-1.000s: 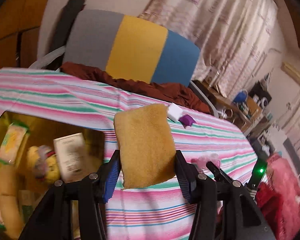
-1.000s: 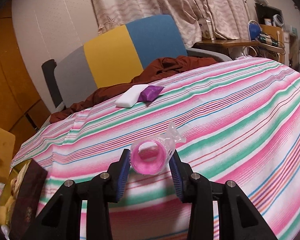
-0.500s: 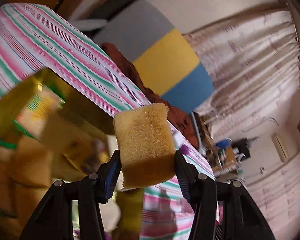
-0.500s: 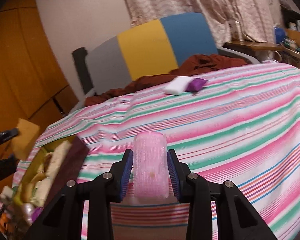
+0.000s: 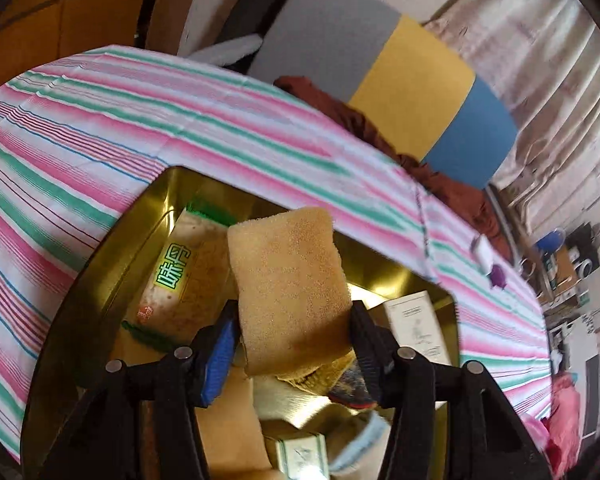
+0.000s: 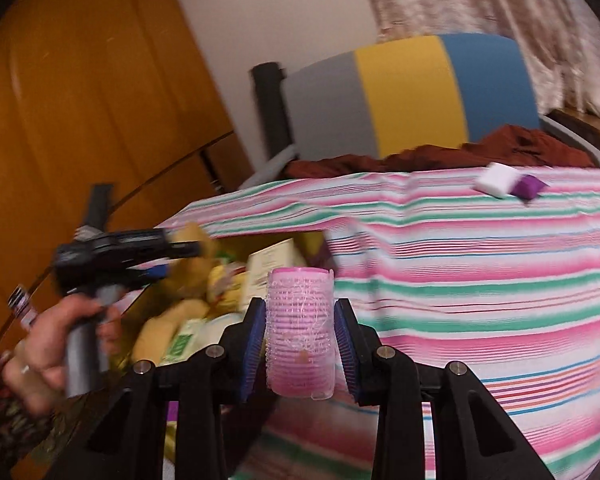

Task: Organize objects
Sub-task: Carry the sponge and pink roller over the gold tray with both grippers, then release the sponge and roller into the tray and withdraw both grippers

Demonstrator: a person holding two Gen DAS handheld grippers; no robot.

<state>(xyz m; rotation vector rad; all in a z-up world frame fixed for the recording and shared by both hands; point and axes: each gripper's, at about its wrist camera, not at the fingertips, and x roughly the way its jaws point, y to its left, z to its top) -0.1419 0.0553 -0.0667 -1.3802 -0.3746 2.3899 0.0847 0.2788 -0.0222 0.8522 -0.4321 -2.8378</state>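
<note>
Two grips: left gripper [image 5: 292, 344] jaws squeeze soft, light sponge [image 5: 288, 284] by its sides above the tin [image 5: 156, 204]; right gripper [image 6: 300, 344] jaws clamp springy pink roller [image 6: 300, 332].

Your left claw [image 5: 294, 342] pinches a yellow sponge [image 5: 290, 288] upright between its blue pads, held above the gold tin [image 5: 156, 216]. Inside the tin: a snack packet [image 5: 176, 276] with green lettering, a white carton [image 5: 416, 326] (print too blurred to read). The striped cloth [image 5: 100, 132] covers the counter. A white block [image 5: 485, 251] and purple piece [image 5: 498, 274] lie far off.
</note>
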